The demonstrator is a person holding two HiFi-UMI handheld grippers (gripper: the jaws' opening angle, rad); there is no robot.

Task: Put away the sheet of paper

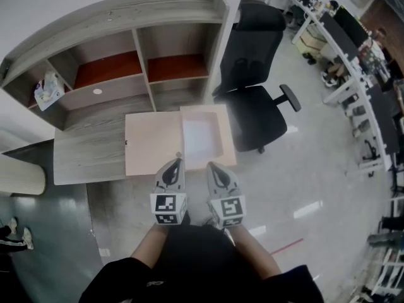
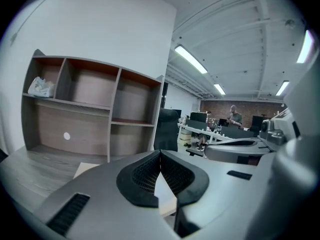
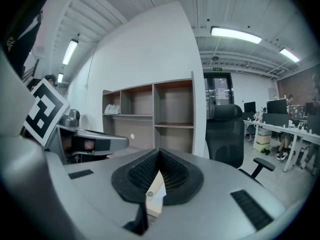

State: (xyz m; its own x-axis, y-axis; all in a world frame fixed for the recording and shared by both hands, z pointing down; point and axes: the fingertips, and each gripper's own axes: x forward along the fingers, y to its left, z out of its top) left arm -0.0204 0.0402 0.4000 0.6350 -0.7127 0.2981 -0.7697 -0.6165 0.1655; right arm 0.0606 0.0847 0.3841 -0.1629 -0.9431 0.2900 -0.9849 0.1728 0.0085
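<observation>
A pale beige box lies open on the wooden desk [image 1: 82, 160]. Its flat lid [image 1: 151, 142] is folded out to the left, and its tray [image 1: 226, 137] holds the white sheet of paper [image 1: 201, 137]. My left gripper [image 1: 175, 165] hovers at the desk's front edge, just in front of the lid, jaws shut and empty. My right gripper [image 1: 212, 168] hangs beside it in front of the tray, also shut with nothing held. In the left gripper view the gripper [image 2: 160, 155] has its pads meeting. The right gripper [image 3: 159, 155] shows the same in its own view, with the box's edge [image 3: 156, 196] below.
A grey shelf unit [image 1: 136, 55] with open compartments stands at the back of the desk; a white bag [image 1: 47, 92] lies in its left compartment. A black office chair [image 1: 255, 100] stands right of the desk. Rows of desks [image 1: 344, 49] fill the far right.
</observation>
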